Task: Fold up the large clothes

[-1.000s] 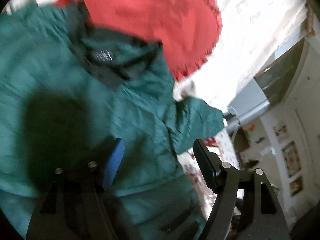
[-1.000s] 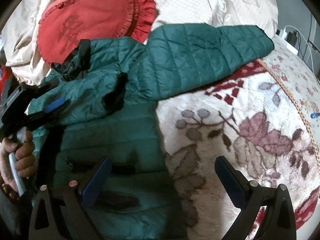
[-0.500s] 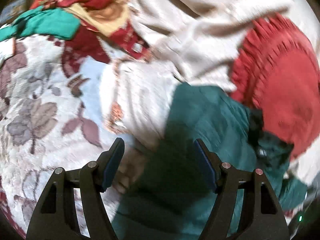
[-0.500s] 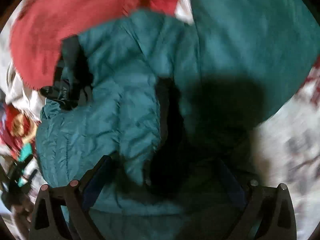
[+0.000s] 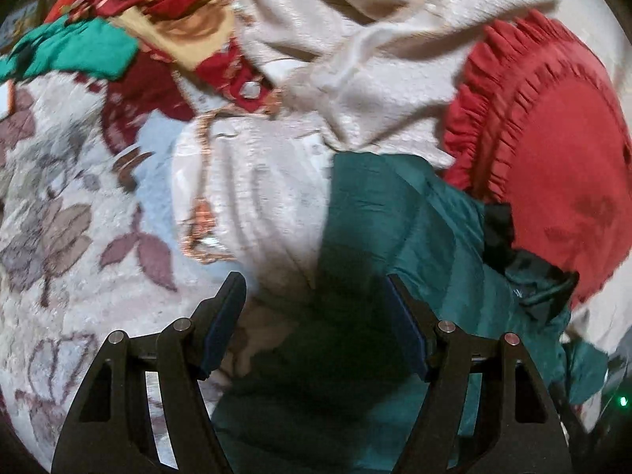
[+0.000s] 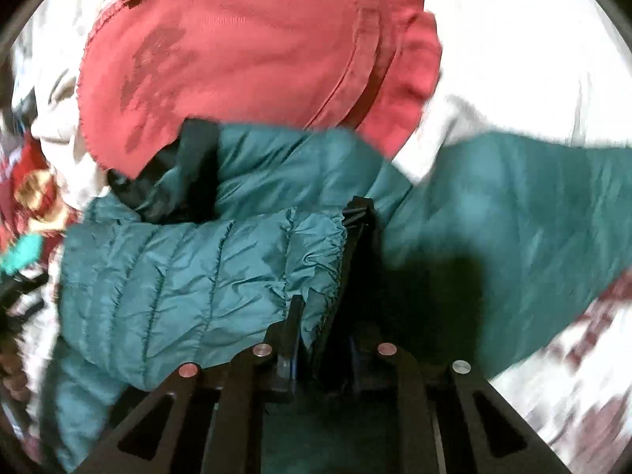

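A teal quilted jacket with a black collar lies on a patterned bedspread. In the right wrist view one sleeve stretches to the right, while another padded fold with a black trimmed edge lies across the body. My right gripper has its jaws closing, and they pinch that fold's edge. In the left wrist view my left gripper stands open above the jacket's left border, where it meets the bedspread. Nothing is pressed between its fingers.
A red ruffled cushion lies just beyond the collar, also the cushion in the right view. A cream blanket is bunched behind it. Red, gold and green cloth is heaped at the far left.
My right gripper moved in over the jacket and went from wide open to shut on the fold's edge. My left gripper swung left to the jacket's border and stayed open.
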Tool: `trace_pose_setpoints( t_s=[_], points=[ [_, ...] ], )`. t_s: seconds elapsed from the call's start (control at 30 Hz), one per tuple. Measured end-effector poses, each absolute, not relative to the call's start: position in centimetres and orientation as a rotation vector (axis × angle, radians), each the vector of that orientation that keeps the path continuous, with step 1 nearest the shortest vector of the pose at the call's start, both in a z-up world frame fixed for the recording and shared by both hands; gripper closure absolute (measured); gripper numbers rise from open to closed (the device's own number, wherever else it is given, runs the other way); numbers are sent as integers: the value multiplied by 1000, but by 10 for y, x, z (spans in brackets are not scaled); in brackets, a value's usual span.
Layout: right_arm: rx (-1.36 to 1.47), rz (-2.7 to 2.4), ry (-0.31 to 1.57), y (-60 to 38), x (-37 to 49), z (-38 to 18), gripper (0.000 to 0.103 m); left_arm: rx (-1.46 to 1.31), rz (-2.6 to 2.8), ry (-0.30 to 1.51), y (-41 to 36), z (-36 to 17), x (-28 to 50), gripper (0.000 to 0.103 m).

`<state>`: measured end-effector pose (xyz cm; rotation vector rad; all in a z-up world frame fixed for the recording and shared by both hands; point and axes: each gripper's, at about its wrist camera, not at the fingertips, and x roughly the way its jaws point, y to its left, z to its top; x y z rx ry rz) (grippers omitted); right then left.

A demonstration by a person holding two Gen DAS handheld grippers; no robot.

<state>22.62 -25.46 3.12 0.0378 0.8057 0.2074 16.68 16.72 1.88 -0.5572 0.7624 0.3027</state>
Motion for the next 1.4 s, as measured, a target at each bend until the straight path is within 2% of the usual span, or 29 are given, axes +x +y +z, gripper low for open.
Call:
trace_pose_setpoints(
  t_s=[0.13, 0.2, 0.27, 0.3, 0.57, 0.77, 0.87, 0.93, 1.03, 1.17, 1.27, 1.33, 1.4],
  points=[
    [153, 347, 909, -270, 251, -13, 85, -449, 204, 783, 141, 18, 183, 31],
    [203, 380, 947, -275, 257, -23, 79, -338, 207, 835, 125, 10, 194, 31],
    [243, 383, 947, -279, 257, -19, 64, -294, 224, 856, 118, 3, 198, 31],
    [270, 370, 943, -282, 256, -14, 61, -293, 225, 863, 118, 1, 200, 31],
    [445, 227, 749, -304, 214, 48, 60, -275, 164, 743, 108, 27, 185, 31],
    [123, 388, 832, -221, 228, 25, 60, -231, 159, 892, 100, -9, 203, 30],
    [45, 309, 979, -217, 248, -18, 59, -239, 139, 897, 98, -10, 204, 22],
    [44, 324, 967, -217, 251, -29, 59, -223, 145, 909, 96, -13, 206, 20],
    [30, 329, 965, -208, 252, -30, 55, -229, 116, 943, 94, -17, 209, 12],
    [-9, 329, 950, -220, 232, -27, 51, -220, 126, 926, 93, -11, 205, 12],
    [-17, 295, 961, -214, 228, -16, 51, -210, 168, 838, 88, 7, 194, 13],
    [-22, 249, 899, -205, 220, 5, 51, -190, 121, 794, 76, 15, 192, 13],
    [-13, 285, 786, -191, 205, 28, 45, -166, 64, 819, 63, 10, 196, 13]
  ],
)
